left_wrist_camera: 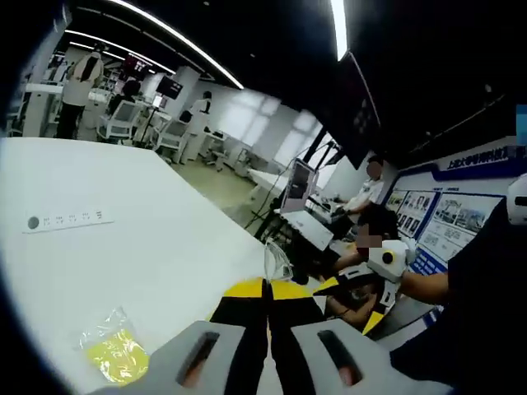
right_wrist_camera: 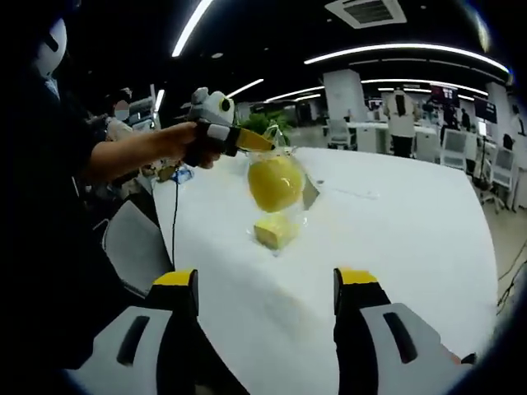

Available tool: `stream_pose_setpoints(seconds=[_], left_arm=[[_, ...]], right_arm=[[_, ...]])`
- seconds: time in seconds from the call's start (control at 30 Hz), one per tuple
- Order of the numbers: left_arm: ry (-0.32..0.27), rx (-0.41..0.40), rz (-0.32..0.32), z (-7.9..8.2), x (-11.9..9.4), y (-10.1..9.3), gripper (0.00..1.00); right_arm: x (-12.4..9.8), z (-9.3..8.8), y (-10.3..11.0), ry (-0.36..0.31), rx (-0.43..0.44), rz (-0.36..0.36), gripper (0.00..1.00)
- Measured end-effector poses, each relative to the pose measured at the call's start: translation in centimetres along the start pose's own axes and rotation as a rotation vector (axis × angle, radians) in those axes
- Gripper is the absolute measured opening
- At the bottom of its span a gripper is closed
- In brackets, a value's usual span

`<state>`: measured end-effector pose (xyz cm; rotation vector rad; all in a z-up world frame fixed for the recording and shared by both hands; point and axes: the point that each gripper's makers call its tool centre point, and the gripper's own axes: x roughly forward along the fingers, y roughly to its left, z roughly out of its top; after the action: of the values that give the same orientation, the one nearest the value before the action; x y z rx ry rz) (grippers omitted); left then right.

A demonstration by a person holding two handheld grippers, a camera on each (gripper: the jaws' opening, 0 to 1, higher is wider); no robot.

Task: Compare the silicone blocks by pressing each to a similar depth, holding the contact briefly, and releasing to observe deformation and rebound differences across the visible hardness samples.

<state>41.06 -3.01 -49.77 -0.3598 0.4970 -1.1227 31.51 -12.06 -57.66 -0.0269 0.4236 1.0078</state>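
**Left gripper lifting a bagged block**

My left gripper (right_wrist_camera: 268, 141) is pinching a clear bag (right_wrist_camera: 276, 177) holding a yellow silicone block, hanging it above the white desk (right_wrist_camera: 395, 239). My right gripper (right_wrist_camera: 266, 288) is standing with jaws wide apart, holding nothing. A second bagged block (right_wrist_camera: 276, 231) is lying on the desk beneath.

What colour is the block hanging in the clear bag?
Yellow; the bagged block shows best in the right gripper view, hanging from the left tongs.
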Motion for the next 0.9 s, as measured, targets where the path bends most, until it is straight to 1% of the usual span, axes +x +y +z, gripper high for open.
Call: stream_pose_setpoints(seconds=[0.1,0.17,0.27,0.3,0.33,0.37,0.43,0.47,0.53,0.57,0.6,0.7,0.77,0.8,0.9], left_arm=[[-0.023,0.004,-0.012,0.8,-0.7,-1.2,0.0],[-0.033,0.005,-0.015,1.1,-1.1,-1.9,0.0],[-0.025,0.02,-0.041,0.8,-1.3,-2.9,0.0],[-0.017,0.014,-0.056,0.7,-1.3,-3.3,0.0],[-0.017,0.025,-0.047,0.6,-1.3,-3.5,0.0],[-0.006,0.032,-0.058,0.4,-1.3,-3.7,0.0],[0.0,0.026,-0.063,0.2,-1.1,-4.2,0.0],[0.012,0.024,-0.08,-0.1,-1.0,-4.7,0.0],[0.025,0.03,-0.091,-0.4,-0.6,-5.4,0.0],[0.031,0.032,-0.1,-0.5,-0.5,-5.7,0.0],[0.034,0.033,-0.101,-0.5,-0.2,-5.9,0.0],[0.031,0.031,-0.121,-0.2,0.2,-6.6,0.0],[0.023,0.015,-0.138,0.0,0.4,-6.9,0.0],[0.019,0.016,-0.136,0.1,0.4,-6.9,0.0],[-0.008,0.017,-0.148,1.1,0.5,-7.3,0.0]], right_arm=[[0.9,0.8,0.4,-0.016,-0.01,0.025,0.62],[1.4,1.3,0.3,-0.025,-0.017,0.028,0.64],[2.0,2.6,0.5,-0.077,-0.023,0.053,0.62],[2.3,3.3,0.5,-0.106,-0.006,0.065,0.62],[2.5,3.7,0.4,-0.12,0.005,0.071,0.62],[2.9,4.2,0.3,-0.139,0.018,0.082,0.62],[3.7,4.9,0.2,-0.159,0.023,0.1,0.61],[4.0,5.2,0.2,-0.167,0.025,0.105,0.6],[4.9,6.1,0.7,-0.192,0.031,0.142,0.59],[5.3,6.7,1.3,-0.209,0.039,0.174,0.59],[5.5,7.1,1.6,-0.222,0.034,0.187,0.57],[6.2,7.3,1.7,-0.223,0.03,0.198,0.53],[6.5,7.5,1.8,-0.22,0.028,0.213,0.49],[6.5,7.6,1.9,-0.224,0.024,0.22,0.47],[6.3,8.1,1.8,-0.234,0.022,0.226,0.38]])
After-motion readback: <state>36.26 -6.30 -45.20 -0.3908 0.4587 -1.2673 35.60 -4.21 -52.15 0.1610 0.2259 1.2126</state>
